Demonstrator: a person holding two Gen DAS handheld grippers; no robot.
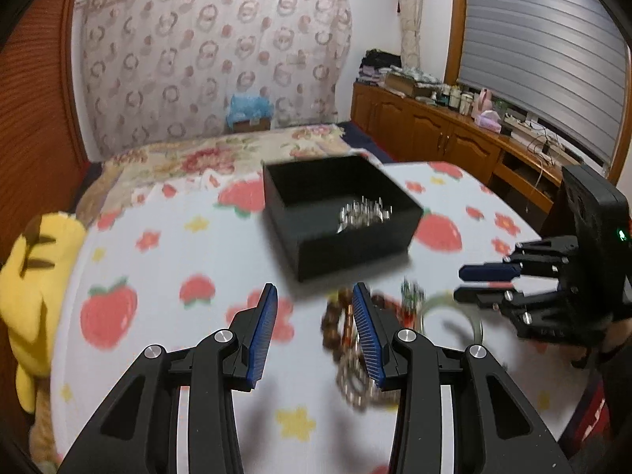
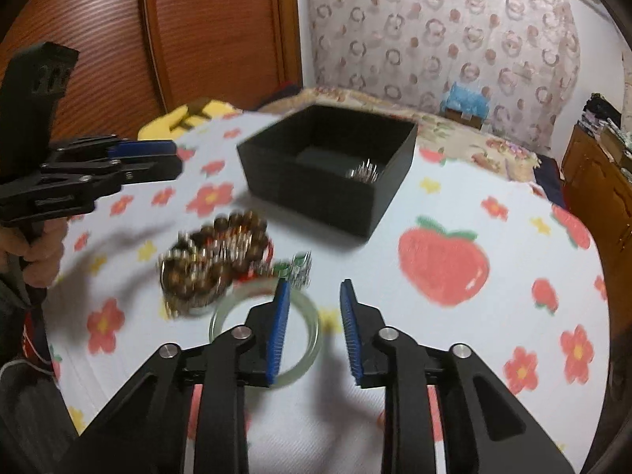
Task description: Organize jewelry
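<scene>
Both tools, left (image 1: 314,296) and right (image 2: 314,290), gape empty; bangle (image 2: 264,335) lies flat.

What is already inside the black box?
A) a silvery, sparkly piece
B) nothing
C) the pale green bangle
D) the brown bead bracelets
A: a silvery piece glints inside the black box, while the green bangle and brown bead bracelets lie on the strawberry-print cloth outside it.

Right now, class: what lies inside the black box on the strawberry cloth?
Inside the black box, a silvery, spiky jewelry piece sits against one wall. The near wall hides part of the floor, so anything lying there cannot be seen.
</scene>
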